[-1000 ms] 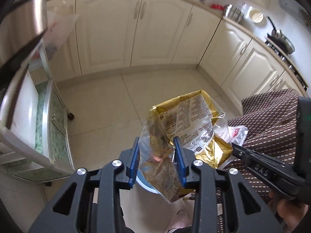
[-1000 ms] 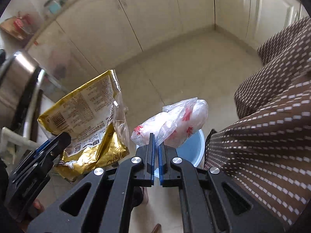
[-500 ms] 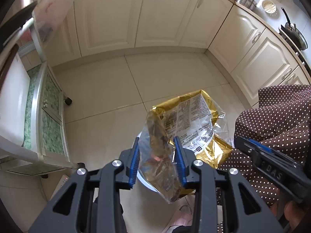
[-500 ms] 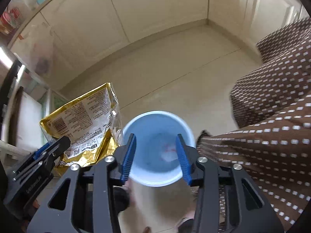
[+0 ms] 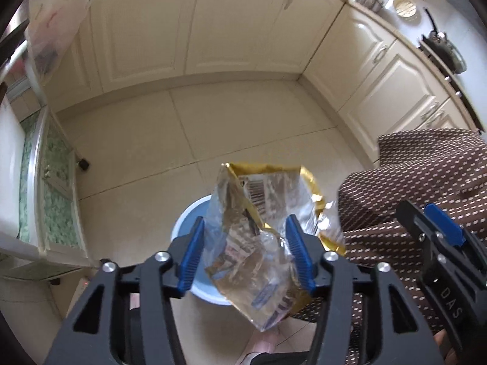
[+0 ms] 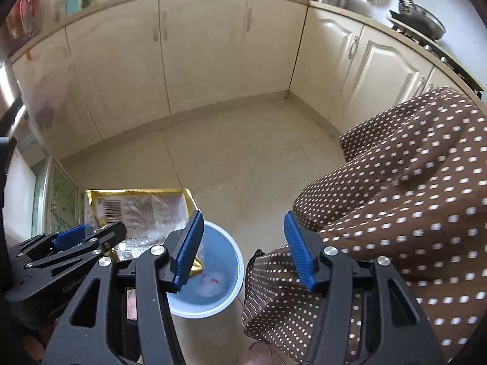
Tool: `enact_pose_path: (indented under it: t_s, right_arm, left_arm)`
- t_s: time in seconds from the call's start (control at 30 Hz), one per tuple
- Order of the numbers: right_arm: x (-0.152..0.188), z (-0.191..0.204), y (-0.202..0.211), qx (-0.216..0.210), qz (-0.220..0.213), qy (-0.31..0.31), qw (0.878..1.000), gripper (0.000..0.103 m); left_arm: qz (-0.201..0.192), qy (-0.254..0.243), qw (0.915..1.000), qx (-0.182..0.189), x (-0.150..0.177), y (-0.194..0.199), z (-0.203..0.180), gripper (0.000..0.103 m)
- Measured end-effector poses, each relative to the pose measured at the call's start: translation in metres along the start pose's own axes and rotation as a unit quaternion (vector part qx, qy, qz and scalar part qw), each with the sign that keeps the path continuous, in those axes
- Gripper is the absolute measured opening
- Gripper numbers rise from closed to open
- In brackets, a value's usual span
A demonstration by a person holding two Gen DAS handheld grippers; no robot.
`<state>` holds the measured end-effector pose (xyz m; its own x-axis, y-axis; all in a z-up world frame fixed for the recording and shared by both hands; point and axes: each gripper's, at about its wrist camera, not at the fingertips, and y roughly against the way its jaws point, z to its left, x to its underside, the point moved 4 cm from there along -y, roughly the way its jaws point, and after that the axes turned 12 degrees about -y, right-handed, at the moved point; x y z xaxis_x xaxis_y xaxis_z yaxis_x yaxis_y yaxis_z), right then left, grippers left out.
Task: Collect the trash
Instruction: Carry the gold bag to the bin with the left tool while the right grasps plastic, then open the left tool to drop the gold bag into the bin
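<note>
A gold and clear snack bag (image 5: pixel 258 237) hangs crumpled between the blue pads of my left gripper (image 5: pixel 243 249). The jaws are opening, and the left pad stands clear of the bag. Below it on the floor stands a light blue bin (image 5: pixel 185 222). In the right wrist view my right gripper (image 6: pixel 243 243) hovers above the bin (image 6: pixel 225 273), its jaws opening with nothing between them. A white plastic bag with red marks (image 6: pixel 210 283) lies inside the bin. The snack bag (image 6: pixel 137 213) and left gripper (image 6: pixel 88 237) show at the left.
Brown dotted fabric (image 6: pixel 395 213) fills the right side next to the bin. Cream cabinets (image 5: pixel 213 24) line the far walls around the tiled floor (image 5: pixel 152 140). A low unit with green patterned panels (image 5: pixel 51 188) stands at the left. A clear bag (image 5: pixel 51 36) hangs above it.
The right gripper opened and the white plastic bag dropped into the blue bin. The left jaws widened, and the snack bag tilted and sagged over the bin.
</note>
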<state>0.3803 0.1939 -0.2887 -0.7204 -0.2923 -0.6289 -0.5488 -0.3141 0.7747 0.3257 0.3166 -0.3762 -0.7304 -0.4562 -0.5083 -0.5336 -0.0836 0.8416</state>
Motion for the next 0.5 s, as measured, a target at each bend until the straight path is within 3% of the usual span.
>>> enact_pose_path:
  t_s: [0.33, 0.5]
  right_arm:
    - [-0.012, -0.017, 0.057, -0.017, -0.036, -0.031, 0.999, 0.057]
    - [-0.012, -0.022, 0.08, -0.02, -0.046, -0.037, 0.998, 0.057]
  left_arm:
    - [-0.036, -0.013, 0.9991, 0.022, -0.011, 0.041, -0.024, 0.073]
    - [-0.052, -0.021, 0.9983, 0.019, -0.014, 0.062, -0.035, 0.074]
